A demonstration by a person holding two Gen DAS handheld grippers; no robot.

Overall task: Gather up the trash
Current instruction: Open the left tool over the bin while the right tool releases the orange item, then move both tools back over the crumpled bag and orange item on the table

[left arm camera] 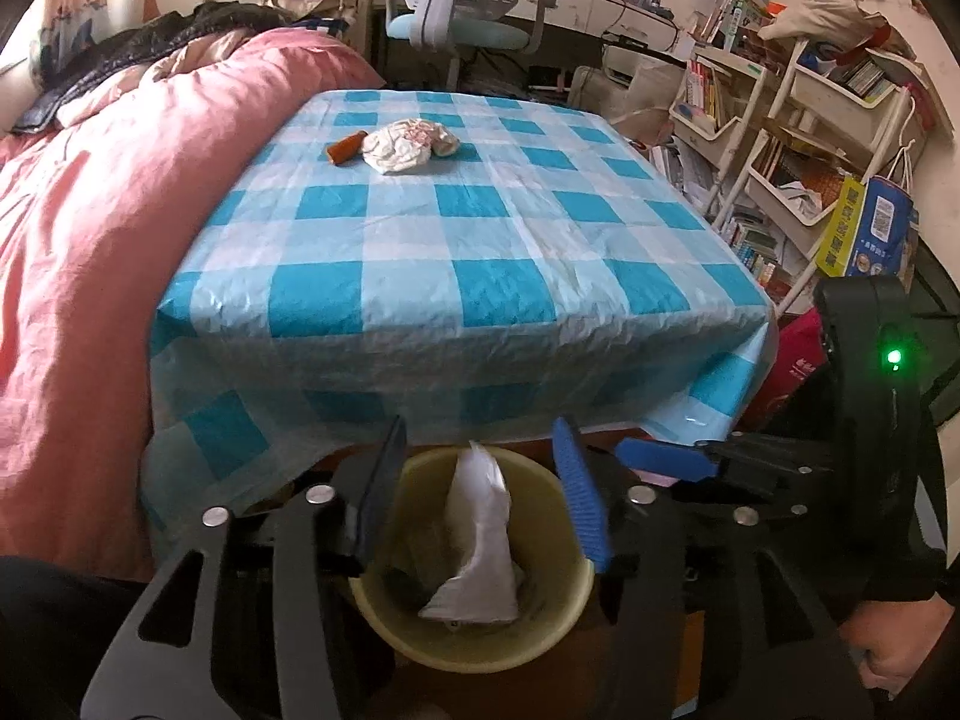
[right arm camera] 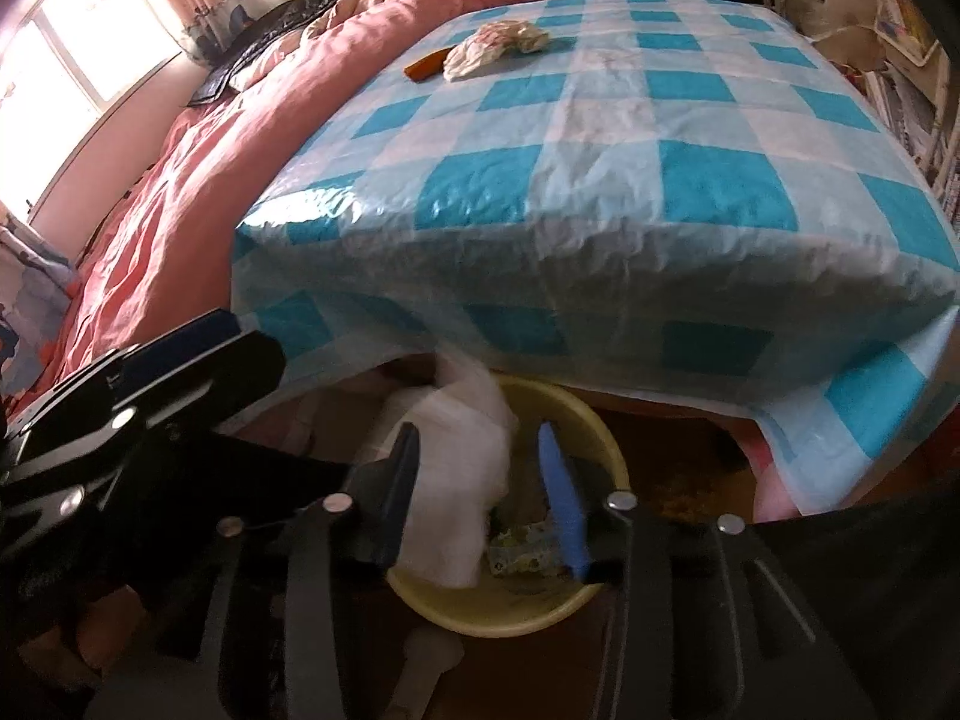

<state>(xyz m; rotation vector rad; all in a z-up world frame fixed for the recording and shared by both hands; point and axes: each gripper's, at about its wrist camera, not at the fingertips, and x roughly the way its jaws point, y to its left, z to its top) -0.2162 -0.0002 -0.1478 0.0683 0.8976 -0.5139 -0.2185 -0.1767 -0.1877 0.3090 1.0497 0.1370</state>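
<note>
A yellow bin [left arm camera: 540, 630] stands on the floor below the table's front edge, also in the right wrist view [right arm camera: 594, 420]. A white crumpled tissue [left arm camera: 480, 540] sticks up out of it, also in the right wrist view [right arm camera: 456, 480]. My left gripper [left arm camera: 480, 438] is open above the bin, its fingers either side of the tissue without touching. My right gripper [right arm camera: 480, 438] is open over the bin beside the tissue. On the far side of the table lie a crumpled white wrapper [left arm camera: 408, 144] [right arm camera: 492, 48] and an orange stick-shaped piece [left arm camera: 346, 147] [right arm camera: 427, 67].
The table [left arm camera: 456, 276] wears a blue and white checked plastic cloth that hangs over its edge. A pink quilted bed [left arm camera: 90, 228] runs along the left. Cluttered white shelves [left arm camera: 798, 138] and a desk chair [left arm camera: 462, 12] stand at the back and right.
</note>
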